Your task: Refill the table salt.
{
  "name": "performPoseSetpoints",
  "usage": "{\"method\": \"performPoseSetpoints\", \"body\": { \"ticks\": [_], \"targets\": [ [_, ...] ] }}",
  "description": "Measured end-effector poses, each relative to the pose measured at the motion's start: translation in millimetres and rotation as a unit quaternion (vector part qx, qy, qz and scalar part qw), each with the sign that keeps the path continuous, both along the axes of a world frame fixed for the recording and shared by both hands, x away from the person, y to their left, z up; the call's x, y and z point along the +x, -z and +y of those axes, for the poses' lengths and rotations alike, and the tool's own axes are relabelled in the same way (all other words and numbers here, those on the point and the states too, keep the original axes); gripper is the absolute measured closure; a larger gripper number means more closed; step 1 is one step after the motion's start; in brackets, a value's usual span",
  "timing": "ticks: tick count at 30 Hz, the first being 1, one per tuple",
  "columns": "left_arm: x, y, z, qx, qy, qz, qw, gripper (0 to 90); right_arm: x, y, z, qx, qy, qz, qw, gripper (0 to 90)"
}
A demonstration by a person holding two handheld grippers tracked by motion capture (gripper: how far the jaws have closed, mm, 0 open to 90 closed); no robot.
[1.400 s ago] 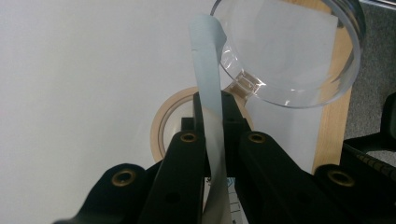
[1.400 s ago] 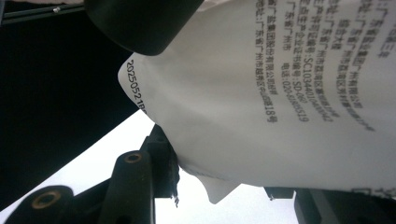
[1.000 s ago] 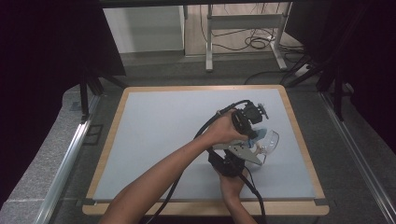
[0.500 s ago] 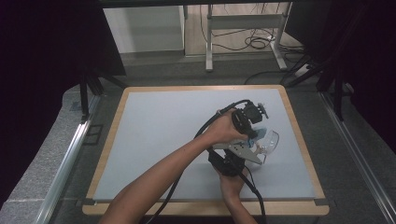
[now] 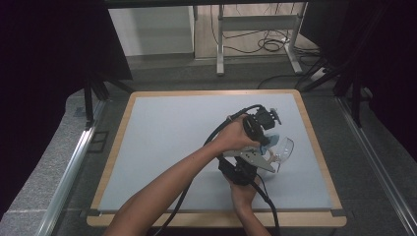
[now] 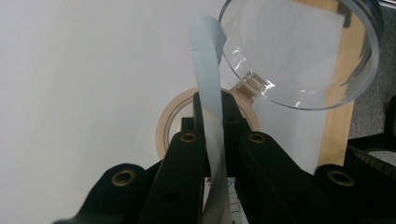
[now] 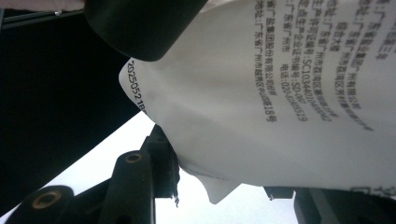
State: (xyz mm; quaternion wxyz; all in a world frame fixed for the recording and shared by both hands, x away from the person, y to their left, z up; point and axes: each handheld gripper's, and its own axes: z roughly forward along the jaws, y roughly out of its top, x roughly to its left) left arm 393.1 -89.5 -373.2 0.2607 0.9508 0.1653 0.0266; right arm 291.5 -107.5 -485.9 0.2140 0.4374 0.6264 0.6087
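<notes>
Clear bowl (image 6: 299,51) unmoved since earlier | left gripper (image 6: 219,112) clamps pale strip (image 6: 208,88) | right gripper (image 7: 224,182) grips printed white bag (image 7: 280,93) | mat (image 5: 167,132) open leftward

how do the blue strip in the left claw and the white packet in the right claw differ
The strip is narrow, plain pale blue and stands upright, its top end curling beside a clear glass bowl. The packet is broad, white and printed with black text, spreading wide above its claw. The left claw is pinched tight on the thin strip; the right claw grips the packet at its lower edge with its jaws set wider. Both are thin, flexible and held in a claw.
</notes>
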Motion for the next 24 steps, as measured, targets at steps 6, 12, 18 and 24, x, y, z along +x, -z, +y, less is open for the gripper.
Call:
{"method": "performPoseSetpoints", "body": {
  "ticks": [6, 12, 18, 24],
  "targets": [
    [-0.3, 0.7, -0.8, 0.001, -0.001, 0.000, 1.0000, 90.0, 0.4, 0.1, -0.2, 0.003, 0.000, 0.003, 1.0000, 55.9],
    [-0.9, 0.9, -1.8, 0.003, 0.001, -0.002, 1.0000, 90.0, 0.2, -0.5, -1.4, 0.005, 0.001, 0.004, 1.0000, 56.0],
    [-0.3, 1.3, -1.1, 0.002, 0.001, -0.001, 1.0000, 90.0, 0.2, -0.2, -1.1, 0.004, 0.001, 0.003, 1.0000, 56.0],
    [-0.8, 1.2, -0.4, 0.000, 0.000, 0.000, 1.0000, 90.0, -0.2, -0.4, -0.4, 0.005, 0.001, 0.004, 1.0000, 56.0]
  ]
}}
